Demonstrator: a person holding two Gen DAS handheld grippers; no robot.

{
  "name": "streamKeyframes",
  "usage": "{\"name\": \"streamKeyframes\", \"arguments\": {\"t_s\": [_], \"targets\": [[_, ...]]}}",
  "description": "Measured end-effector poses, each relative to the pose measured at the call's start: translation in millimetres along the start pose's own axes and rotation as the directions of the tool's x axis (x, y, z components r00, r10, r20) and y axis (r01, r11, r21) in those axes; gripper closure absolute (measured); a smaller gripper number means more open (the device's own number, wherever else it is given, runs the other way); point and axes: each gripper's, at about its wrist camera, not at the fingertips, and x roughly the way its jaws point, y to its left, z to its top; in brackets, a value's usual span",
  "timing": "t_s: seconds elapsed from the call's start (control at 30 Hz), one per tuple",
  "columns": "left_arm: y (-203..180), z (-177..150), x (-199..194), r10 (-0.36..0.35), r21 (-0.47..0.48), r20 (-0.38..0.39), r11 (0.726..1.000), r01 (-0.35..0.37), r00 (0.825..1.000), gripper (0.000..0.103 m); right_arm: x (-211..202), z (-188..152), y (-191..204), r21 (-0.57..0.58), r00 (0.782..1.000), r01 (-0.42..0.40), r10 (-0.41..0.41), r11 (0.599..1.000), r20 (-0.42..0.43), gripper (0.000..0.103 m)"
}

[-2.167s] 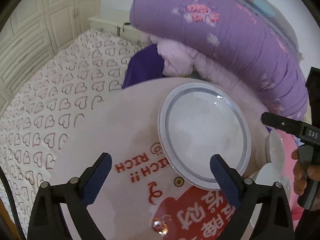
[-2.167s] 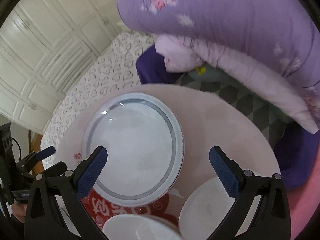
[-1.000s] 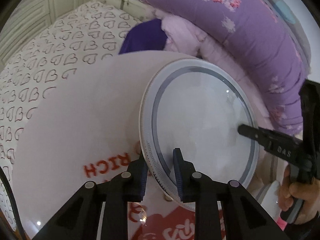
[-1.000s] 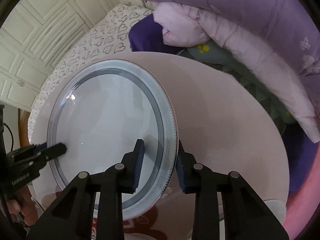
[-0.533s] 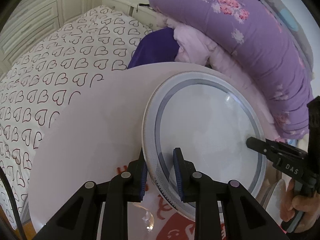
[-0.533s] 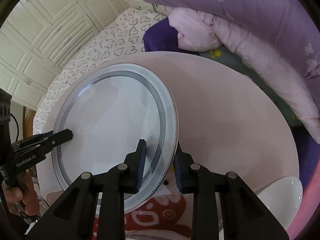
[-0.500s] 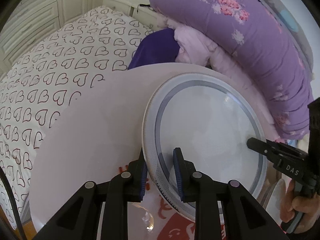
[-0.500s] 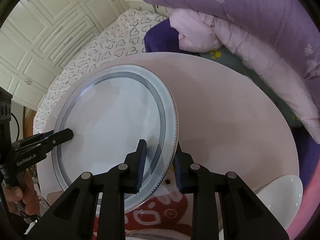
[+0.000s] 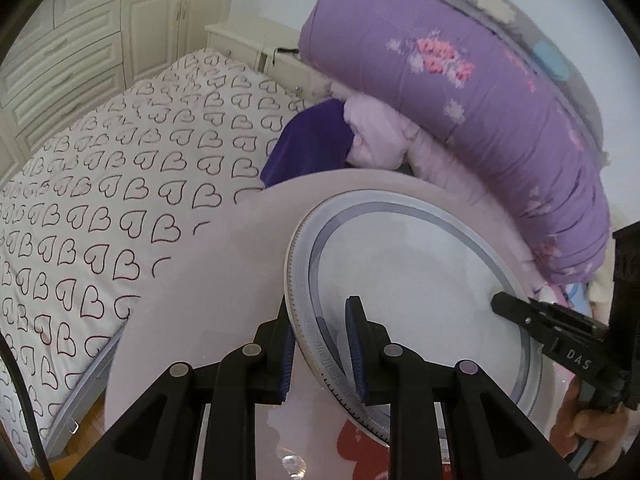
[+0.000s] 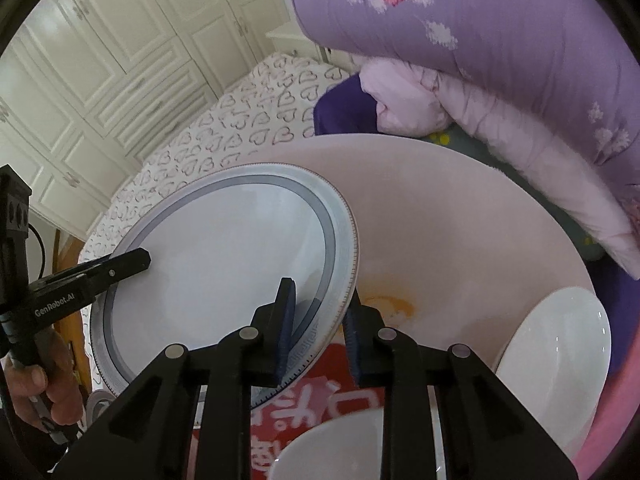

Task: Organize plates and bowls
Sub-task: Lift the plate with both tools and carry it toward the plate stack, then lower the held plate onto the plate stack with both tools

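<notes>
Clearly, little is done: the plate (image 10: 224, 264) is pinched at opposite rims by the nearly closed left gripper (image 9: 320, 344) and right gripper (image 10: 316, 320), held tilted above the table (image 10: 460, 216). Two white bowls (image 10: 560, 356) are left unsorted beside it.

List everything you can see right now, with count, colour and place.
Plate: one, white with grey band, lifted over table, tilted.
Bowls: two, white, one at table's right edge, one nearest the camera.
Table: one, round, pale pink, red print.
Bedsheet: white, heart print, left.
Quilt: purple, floral, behind.
Wardrobe: cream, far left.
Left gripper: black, jaws shut on plate's left rim.
Right gripper: black, jaws shut on right rim.
</notes>
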Motion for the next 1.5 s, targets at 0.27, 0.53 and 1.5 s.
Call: {"name": "streamKeyframes", "arguments": {"t_s": [0.27,0.53,1.5], "targets": [[19.1,-37.4,-77.1,-0.029,0.032,0.065,0.999,0.027,0.997,0.084,-39.9,-22.5,34.0,-0.009,0.994,0.005,-0.004,1.000,0.113,0.080],[43.0,-90.5,-161.3,-0.047,0.058,0.130,0.998,0.040,0.990,0.084,-85.3,-54.7,74.0,-0.031,0.974,0.003,0.004,1.000,0.227,0.080],[74.2,-262.7,-270.9,-0.009,0.093,0.201,0.996,-0.010,0.979,0.083,-119.6,-192.0,144.8,-0.026,0.951,0.001,0.007,1.000,0.310,0.080]]}}
